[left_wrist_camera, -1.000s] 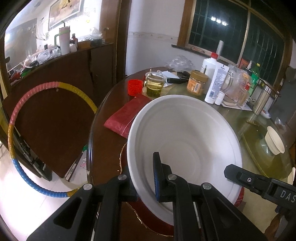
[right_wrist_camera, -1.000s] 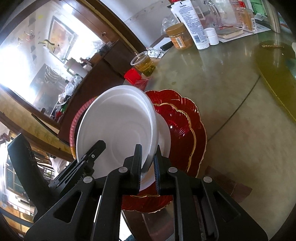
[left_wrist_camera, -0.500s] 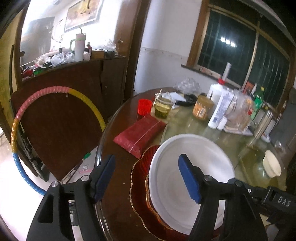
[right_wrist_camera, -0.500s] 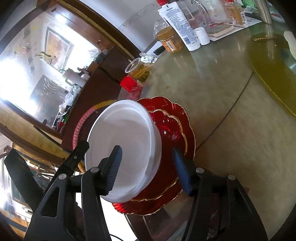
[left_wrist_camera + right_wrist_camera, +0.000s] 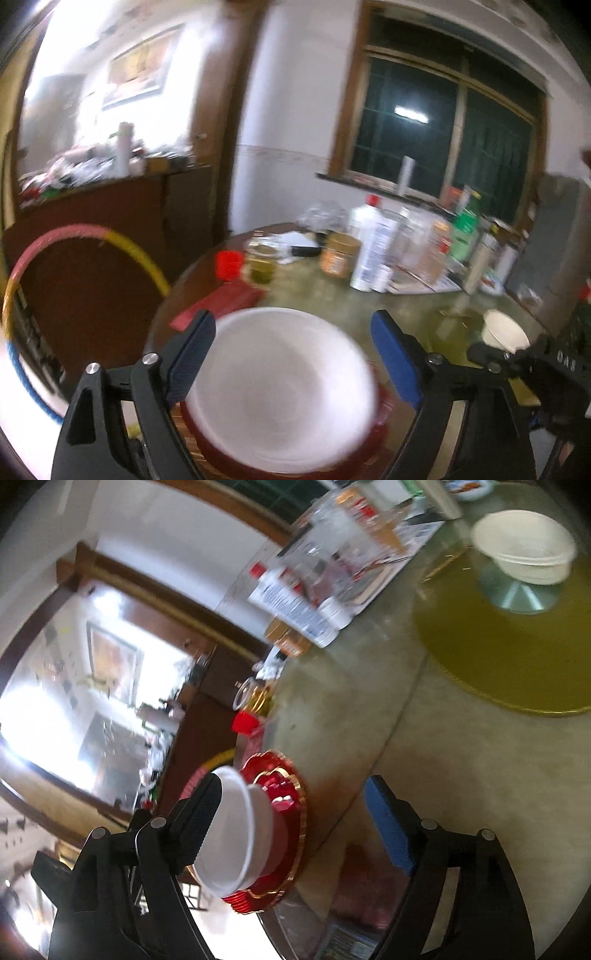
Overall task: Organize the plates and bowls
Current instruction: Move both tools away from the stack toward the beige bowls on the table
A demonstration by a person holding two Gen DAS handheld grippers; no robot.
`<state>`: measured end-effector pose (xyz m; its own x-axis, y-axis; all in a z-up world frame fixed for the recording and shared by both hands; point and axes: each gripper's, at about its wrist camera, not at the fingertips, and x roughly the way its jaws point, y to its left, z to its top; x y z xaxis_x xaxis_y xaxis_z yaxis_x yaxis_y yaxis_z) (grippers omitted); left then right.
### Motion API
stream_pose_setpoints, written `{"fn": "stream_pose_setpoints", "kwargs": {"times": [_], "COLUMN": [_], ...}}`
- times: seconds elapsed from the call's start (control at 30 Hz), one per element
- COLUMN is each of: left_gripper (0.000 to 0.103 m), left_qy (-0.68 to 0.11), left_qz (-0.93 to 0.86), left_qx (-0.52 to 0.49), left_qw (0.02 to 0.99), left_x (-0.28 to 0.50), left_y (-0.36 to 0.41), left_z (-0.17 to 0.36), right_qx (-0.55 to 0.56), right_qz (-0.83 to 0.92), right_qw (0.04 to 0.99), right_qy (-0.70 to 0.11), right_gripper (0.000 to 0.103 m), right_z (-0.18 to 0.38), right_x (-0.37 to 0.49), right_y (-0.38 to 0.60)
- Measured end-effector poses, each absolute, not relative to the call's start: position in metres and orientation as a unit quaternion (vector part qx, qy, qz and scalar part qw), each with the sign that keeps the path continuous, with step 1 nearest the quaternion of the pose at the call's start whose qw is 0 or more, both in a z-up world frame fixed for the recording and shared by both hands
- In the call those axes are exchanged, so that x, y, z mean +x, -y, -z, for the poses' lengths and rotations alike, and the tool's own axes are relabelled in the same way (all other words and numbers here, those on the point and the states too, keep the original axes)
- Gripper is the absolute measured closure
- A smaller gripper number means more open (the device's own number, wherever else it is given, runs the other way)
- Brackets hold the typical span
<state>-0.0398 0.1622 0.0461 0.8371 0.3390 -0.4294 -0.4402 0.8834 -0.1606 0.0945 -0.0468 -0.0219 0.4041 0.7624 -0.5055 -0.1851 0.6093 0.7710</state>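
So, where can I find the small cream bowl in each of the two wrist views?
Left wrist view: the small cream bowl sits at the right edge, on the table, past the right blue pad of the left claw.
Right wrist view: it stands in the upper right corner, far from the right claw.
Shared landmark: the big white bowl on the red plates.

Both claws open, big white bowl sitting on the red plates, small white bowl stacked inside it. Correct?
One thing is off: the small white bowl is not inside the big white bowl. The right wrist view shows it standing alone across the table. The rest holds: the left claw and right claw are open, having just been opening with nothing gripped, and the big bowl sits on the red plates.
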Motion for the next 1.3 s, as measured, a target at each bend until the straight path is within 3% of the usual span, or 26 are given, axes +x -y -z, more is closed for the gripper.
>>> {"fn": "stream_pose_setpoints", "kwargs": {"times": [0.37,1.03,1.3], "left_gripper": [0.012,0.012,0.012], "left_qy": [-0.294,-0.359,-0.420], "left_qz": [-0.114,-0.030,0.033], "left_qx": [0.032,0.041,-0.012], "left_qw": [0.948,0.932,0.907], "left_x": [0.022,0.052,0.075], "left_y": [-0.056,0.009,0.036], "left_z": [-0.017,0.006,0.020], "right_qx": [0.359,0.352,0.313], "right_qz": [-0.222,-0.138,-0.112], "right_qw": [0.790,0.813,0.832], "right_qy": [-0.444,-0.442,-0.444], "right_gripper": [0.022,0.022,0.022], "right_z": [0.035,0.037,0.028], "right_x": [0.094,0.077,0.055], "right_y": [0.144,0.226,0.251]}}
